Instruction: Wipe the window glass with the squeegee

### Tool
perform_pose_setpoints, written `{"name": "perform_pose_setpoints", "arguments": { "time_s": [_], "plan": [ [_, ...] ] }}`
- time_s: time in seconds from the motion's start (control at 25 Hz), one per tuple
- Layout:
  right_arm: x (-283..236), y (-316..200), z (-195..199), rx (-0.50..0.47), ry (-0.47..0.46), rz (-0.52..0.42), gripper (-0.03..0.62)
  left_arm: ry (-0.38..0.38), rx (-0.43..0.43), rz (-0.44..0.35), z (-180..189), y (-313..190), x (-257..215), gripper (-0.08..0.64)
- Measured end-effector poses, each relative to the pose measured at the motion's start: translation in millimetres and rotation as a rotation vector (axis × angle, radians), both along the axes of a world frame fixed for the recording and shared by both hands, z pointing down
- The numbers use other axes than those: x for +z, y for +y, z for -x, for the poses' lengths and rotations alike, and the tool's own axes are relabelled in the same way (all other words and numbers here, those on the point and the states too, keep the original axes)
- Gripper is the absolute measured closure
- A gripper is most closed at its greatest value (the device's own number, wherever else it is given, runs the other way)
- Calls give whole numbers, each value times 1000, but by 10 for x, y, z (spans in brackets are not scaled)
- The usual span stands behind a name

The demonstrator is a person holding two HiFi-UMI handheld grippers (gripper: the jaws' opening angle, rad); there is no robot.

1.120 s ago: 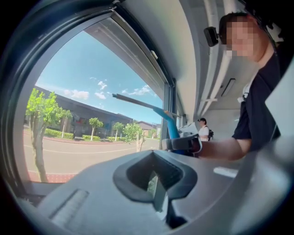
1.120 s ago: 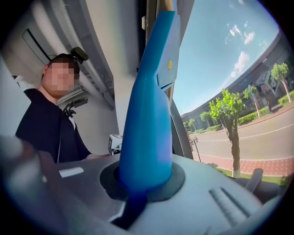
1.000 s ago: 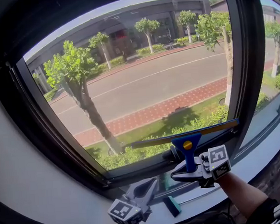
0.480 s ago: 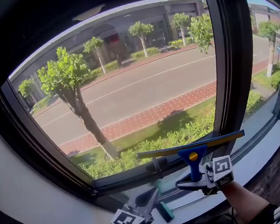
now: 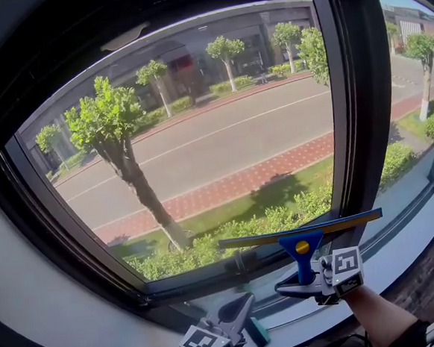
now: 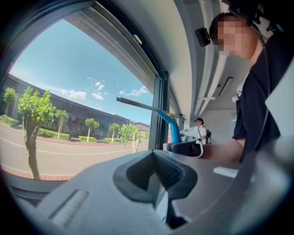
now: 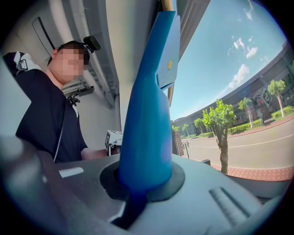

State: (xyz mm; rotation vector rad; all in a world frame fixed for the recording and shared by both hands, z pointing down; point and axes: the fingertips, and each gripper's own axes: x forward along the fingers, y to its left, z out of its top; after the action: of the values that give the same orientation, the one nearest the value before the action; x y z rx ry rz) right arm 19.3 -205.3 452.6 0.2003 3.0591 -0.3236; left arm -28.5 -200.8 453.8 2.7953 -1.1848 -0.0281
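Item: squeegee [image 5: 300, 239]. It sits at 5 o'clock in the head view, low on the window glass [image 5: 200, 148], with the blade [image 5: 267, 239] running level just above the bottom frame [image 5: 210, 276]. Whether the blade edge touches the pane cannot be told.

Hold: the right tool [image 5: 306, 274] is clamped on the base of the blue handle [image 5: 299, 251], and the handle stands upright between its jaws.

Left tool [image 5: 241, 306]: at 6 o'clock, low over the sill [image 5: 412, 225], jaws together with nothing between them.

Handling, as judged: light, with a stiff plastic handle and a long thin blade carrying a soft edge. The smooth, tapered handle may twist in the jaws under sideways drag, so a grip low on the thick part suits it. The blade wants even pressure along its whole length.

Surface: one large pane, hard, smooth and breakable, set in a dark frame with an upright post [image 5: 357, 105] at 3 o'clock.

Room: a pale wall surrounds the window. A small teal object [image 5: 258, 332] lies on the sill beside the left tool; what it is cannot be told. Outside are a road and trees in sun.
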Motion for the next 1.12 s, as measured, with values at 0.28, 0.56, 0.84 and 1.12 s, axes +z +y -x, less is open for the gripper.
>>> {"name": "perform_pose_setpoints", "arguments": {
  "time_s": [0.28,0.56,0.84,1.12],
  "plan": [
    [23,-87,-62,19,-10,12,586,-4,8,9,-94,-27,4,558],
    [8,-102,-108,8,-21,-10,588,-20,12,3,-179,-54,-8,558],
    [24,-105,-135,12,-6,-8,588,-17,15,6,-216,-75,-9,558],
    [38,-121,-166,12,-4,-8,588,-19,18,9,-220,-109,9,558]
  ]
}}
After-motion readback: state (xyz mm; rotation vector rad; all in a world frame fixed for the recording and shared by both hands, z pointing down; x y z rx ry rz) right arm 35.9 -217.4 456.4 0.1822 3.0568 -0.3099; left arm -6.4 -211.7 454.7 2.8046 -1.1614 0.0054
